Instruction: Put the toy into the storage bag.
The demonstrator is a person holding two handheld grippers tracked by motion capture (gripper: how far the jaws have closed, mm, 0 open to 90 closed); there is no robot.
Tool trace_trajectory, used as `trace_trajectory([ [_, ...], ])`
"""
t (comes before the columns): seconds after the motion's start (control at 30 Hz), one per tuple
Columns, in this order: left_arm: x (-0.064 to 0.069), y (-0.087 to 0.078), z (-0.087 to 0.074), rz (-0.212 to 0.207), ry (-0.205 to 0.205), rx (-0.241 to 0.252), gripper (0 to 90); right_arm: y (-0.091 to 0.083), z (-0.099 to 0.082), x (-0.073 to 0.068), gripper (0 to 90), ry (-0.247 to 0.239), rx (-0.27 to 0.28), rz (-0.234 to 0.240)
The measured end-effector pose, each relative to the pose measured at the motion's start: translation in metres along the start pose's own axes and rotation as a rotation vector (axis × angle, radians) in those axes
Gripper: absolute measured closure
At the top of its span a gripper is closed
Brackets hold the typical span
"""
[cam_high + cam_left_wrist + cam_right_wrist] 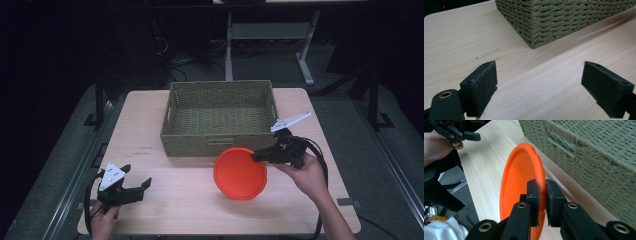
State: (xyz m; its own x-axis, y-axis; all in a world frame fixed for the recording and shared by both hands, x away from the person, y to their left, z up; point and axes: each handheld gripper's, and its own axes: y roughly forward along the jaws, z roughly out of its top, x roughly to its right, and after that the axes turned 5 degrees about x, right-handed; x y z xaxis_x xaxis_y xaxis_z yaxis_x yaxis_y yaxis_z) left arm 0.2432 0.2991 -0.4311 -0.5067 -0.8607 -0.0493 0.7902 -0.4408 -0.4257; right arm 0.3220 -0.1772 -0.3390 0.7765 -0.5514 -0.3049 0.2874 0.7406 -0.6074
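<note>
Dark floor and metal frame legs surround the pale wooden surface (pixel 150 125), which we note carries a woven basket (pixel 218 118) toward its far side. We find the right hand-held gripper (pixel 259 156) clamped on the rim of an orange plate (pixel 240 173), one pad on each face of the rim as seen in the right gripper view (pixel 540 195). We record the plate tilted up on edge, just in front of the basket's near wall and close beside it; from the high view we cannot tell whether its lower edge touches the surface. We observe the left hand-held gripper (pixel 136 186) near the front left corner of the surface, well apart from the plate, its jaws standing wide with nothing but bare wood between them (pixel 539 82). A hand (pixel 306 176) holds the right hand-held gripper from below.
</note>
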Motion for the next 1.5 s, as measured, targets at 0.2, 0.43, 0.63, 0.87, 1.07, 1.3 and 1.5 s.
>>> trace_trajectory([
  [0.2, 0.0, 0.001, 0.0, 0.002, -0.005, 0.001, 12.8, -0.004, 0.01, -0.002, 81.9, -0.01, 0.0, -0.003],
  [0.43, -0.001, 0.0, 0.0, 0.004, 0.001, -0.001, 12.8, -0.008, 0.024, -0.005, 81.9, -0.026, -0.008, -0.016],
  [0.63, -0.001, 0.0, 0.0, 0.005, -0.001, -0.001, 12.8, -0.01, 0.033, -0.005, 81.9, -0.023, -0.003, -0.012],
  [0.87, -0.001, -0.001, 0.0, 0.004, -0.002, 0.002, 12.8, -0.013, 0.044, -0.009, 81.9, -0.039, -0.001, -0.019],
  [1.07, -0.001, 0.0, 0.0, 0.004, 0.0, 0.0, 12.8, -0.016, 0.054, -0.012, 81.9, -0.05, 0.0, -0.034],
  [1.3, -0.001, 0.0, 0.0, 0.004, -0.006, 0.005, 12.8, -0.023, 0.066, -0.013, 81.9, -0.062, 0.003, -0.048],
  [1.5, -0.002, 0.0, -0.001, 0.005, -0.008, 0.006, 12.8, -0.027, 0.076, -0.01, 81.9, -0.054, 0.004, -0.056],
])
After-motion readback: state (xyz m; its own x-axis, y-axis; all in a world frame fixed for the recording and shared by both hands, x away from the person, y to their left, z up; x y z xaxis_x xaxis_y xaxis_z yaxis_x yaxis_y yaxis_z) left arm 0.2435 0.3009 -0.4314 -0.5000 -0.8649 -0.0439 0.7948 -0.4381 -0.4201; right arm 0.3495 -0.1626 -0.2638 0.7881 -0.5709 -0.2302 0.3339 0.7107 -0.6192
